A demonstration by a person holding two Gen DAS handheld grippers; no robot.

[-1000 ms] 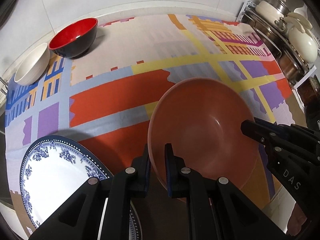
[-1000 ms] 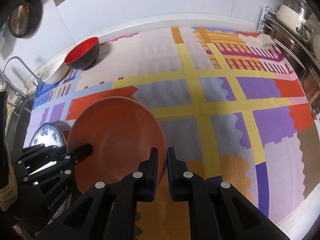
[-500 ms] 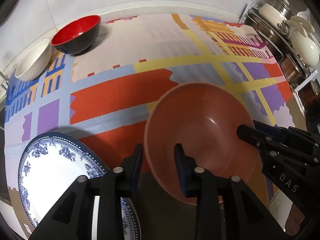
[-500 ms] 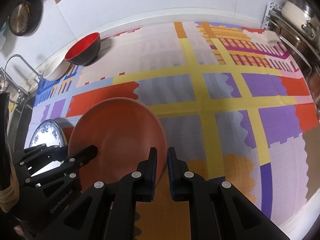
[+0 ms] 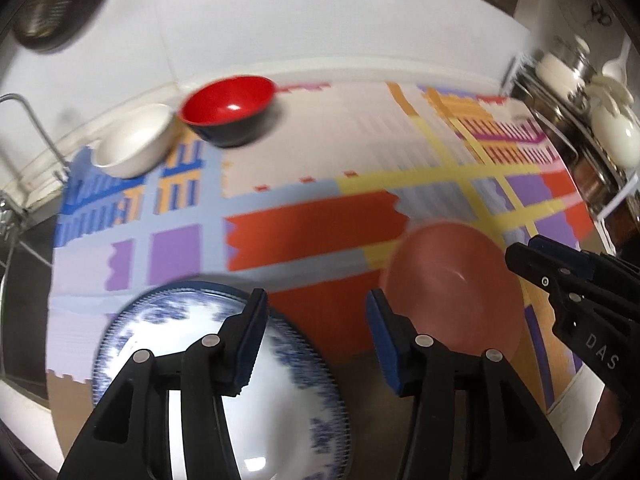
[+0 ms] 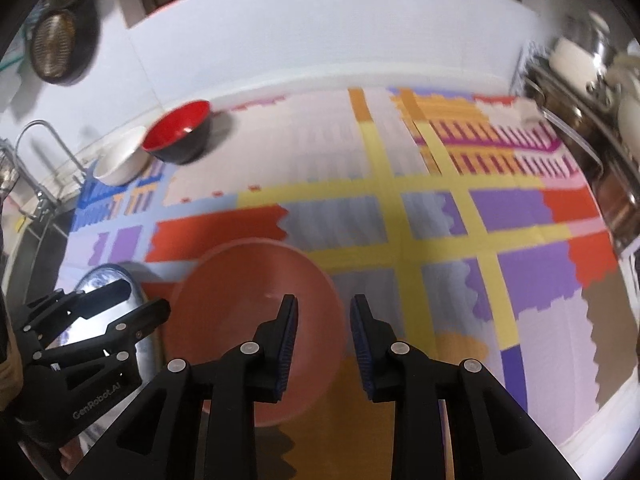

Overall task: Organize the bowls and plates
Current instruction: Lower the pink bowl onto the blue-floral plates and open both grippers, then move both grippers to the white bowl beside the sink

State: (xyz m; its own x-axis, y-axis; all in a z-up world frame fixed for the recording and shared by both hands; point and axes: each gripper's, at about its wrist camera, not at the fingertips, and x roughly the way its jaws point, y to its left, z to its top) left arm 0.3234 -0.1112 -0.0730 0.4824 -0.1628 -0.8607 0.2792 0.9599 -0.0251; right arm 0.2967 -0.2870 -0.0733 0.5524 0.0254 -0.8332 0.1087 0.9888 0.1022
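The left tongs (image 5: 316, 336) stand spread and their jaws have just been opening, with nothing between them; the right tongs (image 6: 324, 340) are parted too, jaws just opening, and pinch nothing. Just ahead of both sits the wide terracotta-coloured ceramic bowl (image 6: 256, 320), empty, resting free on the patchwork-patterned mat (image 6: 440, 240) of orange, yellow, purple and grey blocks that covers the tabletop. The bowl's right rim lies beneath the right tongs' left finger, though the blur hides whether they touch. Just left of the bowl lies the round white plate with a blue floral border (image 5: 208, 344), nothing on it. Well beyond the bowl, at the mat's far left corner, an empty red-lined black bowl (image 5: 230, 110) stands beside an empty cream bowl (image 5: 134, 146), seemingly touching. Far right of the bowl, a metal rack (image 5: 576, 128) holds pots. Behind everything runs a white wall (image 6: 320, 32), where a round metal strainer (image 6: 54, 46) hangs.
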